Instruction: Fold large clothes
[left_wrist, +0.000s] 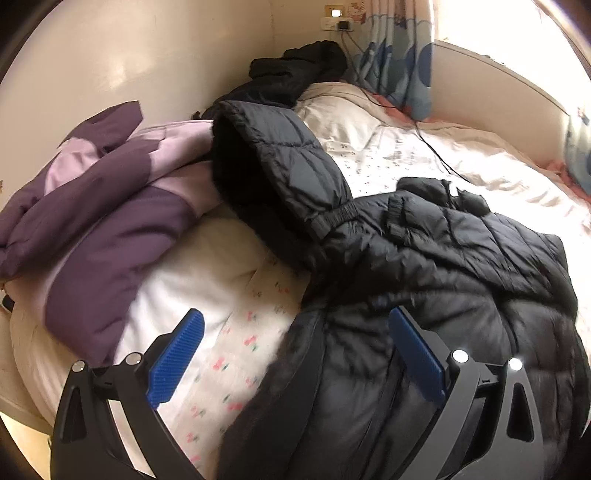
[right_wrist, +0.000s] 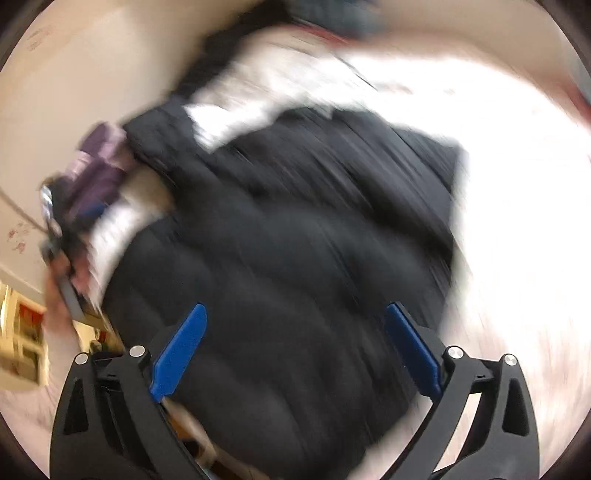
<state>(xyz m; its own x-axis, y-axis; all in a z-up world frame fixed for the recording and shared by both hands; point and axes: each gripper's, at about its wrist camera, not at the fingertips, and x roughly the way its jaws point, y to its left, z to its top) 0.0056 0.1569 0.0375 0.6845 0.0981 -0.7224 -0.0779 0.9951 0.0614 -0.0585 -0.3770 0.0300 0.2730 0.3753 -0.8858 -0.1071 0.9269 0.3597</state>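
A: What is seen on the bed (left_wrist: 424, 155)?

B: A big black puffy jacket (left_wrist: 443, 258) is spread over the near right part of the bed. One sleeve (left_wrist: 280, 162) is stretched up toward the wall. Its cuff end is laid against a purple jacket (left_wrist: 110, 206).

A: Where is the purple jacket?

B: It is bunched up at the left edge of the bed, close to the wall (left_wrist: 92, 55). More dark clothes (left_wrist: 295, 70) are piled at the far corner.

A: Is any open room left?

B: Yes. A bare patch of the flowered cover (left_wrist: 229, 354) is seen between the two jackets. More bare bed is seen on the far right, past the black jacket. A thin black cord (left_wrist: 432, 144) is trailed across it.

A: How are the jaws of the left gripper (left_wrist: 295, 354) set?

B: They are spread wide. Nothing is held. The edge of the black jacket is seen below, between the blue pads (left_wrist: 177, 358), but it is not pinched.

A: And the right gripper (right_wrist: 295, 354)?

B: Its picture is very blurred. The jaws are seen wide apart too, over the black jacket (right_wrist: 295, 240). Nothing is gripped.

A: Are any boxes or baskets seen?

B: Something like yellow shelves (right_wrist: 22, 339) is seen at the left edge in the right view, but what is in them cannot be told.
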